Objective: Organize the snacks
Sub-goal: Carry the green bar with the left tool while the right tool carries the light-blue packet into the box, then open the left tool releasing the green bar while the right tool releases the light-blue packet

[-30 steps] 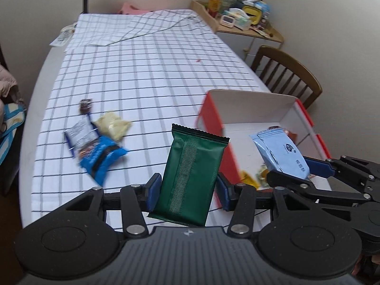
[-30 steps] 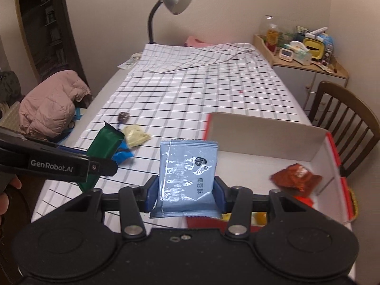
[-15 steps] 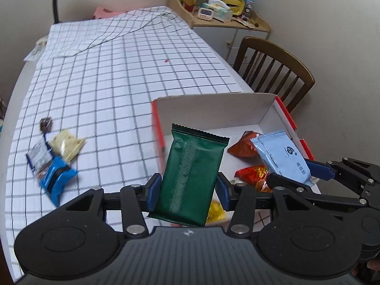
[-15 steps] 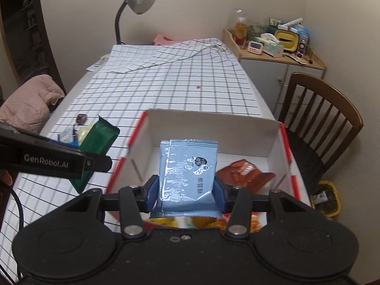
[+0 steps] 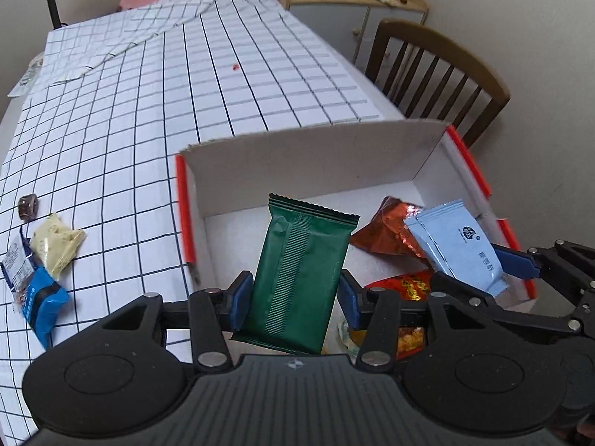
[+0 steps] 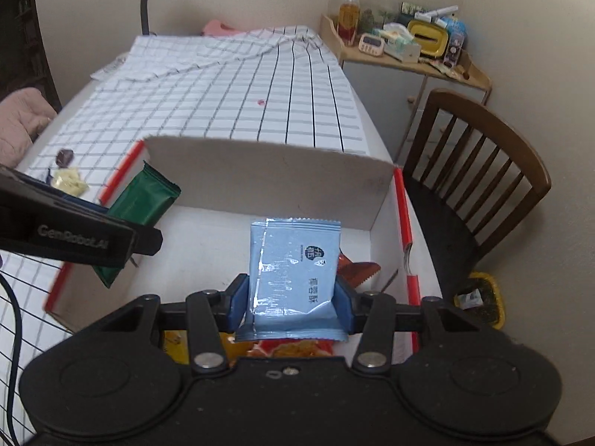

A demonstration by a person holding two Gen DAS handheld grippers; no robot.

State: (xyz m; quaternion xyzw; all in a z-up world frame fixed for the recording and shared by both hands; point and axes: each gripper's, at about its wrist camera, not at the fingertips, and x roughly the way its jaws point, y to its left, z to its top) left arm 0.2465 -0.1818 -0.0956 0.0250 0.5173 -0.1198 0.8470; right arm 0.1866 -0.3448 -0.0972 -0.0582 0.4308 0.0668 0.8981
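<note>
Two packets held above open white cardboard box with red edges (image 5: 375, 156): dark green foil packet (image 5: 301, 278) pinched in left gripper (image 5: 293, 293), pale blue foil packet (image 6: 293, 271) pinched in right gripper (image 6: 292, 299). Beneath, counter under white black-checked cloth (image 5: 148, 119); brown wooden chair (image 6: 479, 160) beside.

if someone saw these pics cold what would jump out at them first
First, the two packets held up over the white cardboard box with red edges: a dark green foil snack packet clamped upright in the left tool, and a light blue foil packet clamped in the right tool. Next, the shiny red-orange wrappers already lying in the box. Then the small pile of loose snacks left on the black-and-white checked tablecloth, left of the box.
</note>
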